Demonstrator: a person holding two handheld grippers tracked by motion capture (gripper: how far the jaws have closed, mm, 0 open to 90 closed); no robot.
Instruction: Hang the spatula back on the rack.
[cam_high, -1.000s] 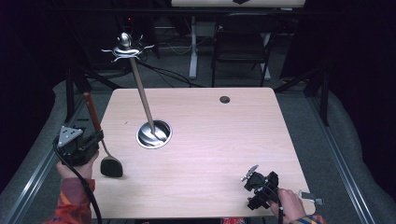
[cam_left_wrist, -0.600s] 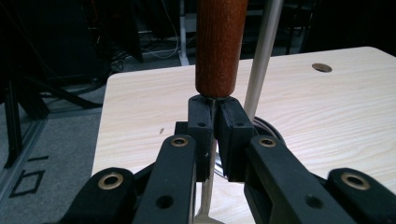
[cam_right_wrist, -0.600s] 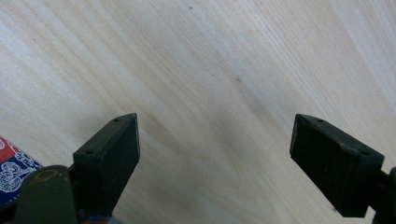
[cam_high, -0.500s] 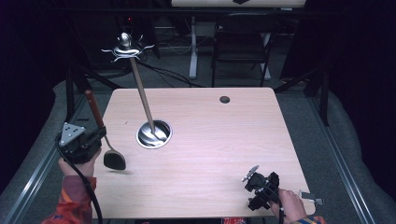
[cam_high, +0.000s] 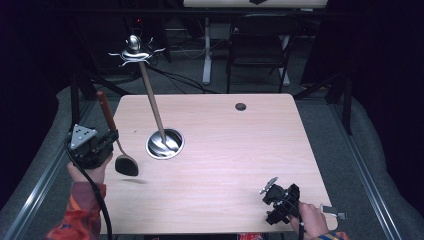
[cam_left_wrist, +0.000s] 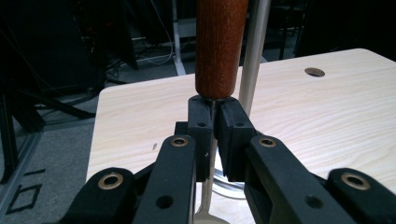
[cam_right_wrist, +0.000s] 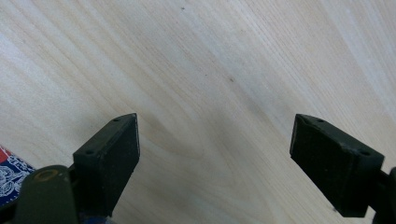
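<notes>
Left tongs (cam_high: 107, 137) gripping spatula (cam_high: 117, 145), utensil rack (cam_high: 155, 117) beside

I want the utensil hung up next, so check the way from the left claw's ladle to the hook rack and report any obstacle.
Nothing visible blocks it. The left claw is shut on the ladle by its thin metal shank, clear of the table. The hook rack tops a bare pole, open air between.

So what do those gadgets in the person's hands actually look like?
Both are black. The left gripper carries a grey three-cornered plate and trails a black cable; its jaws have brass-coloured rivets. The right gripper has blocky black pads. The sleeves are orange-red patterned.
</notes>
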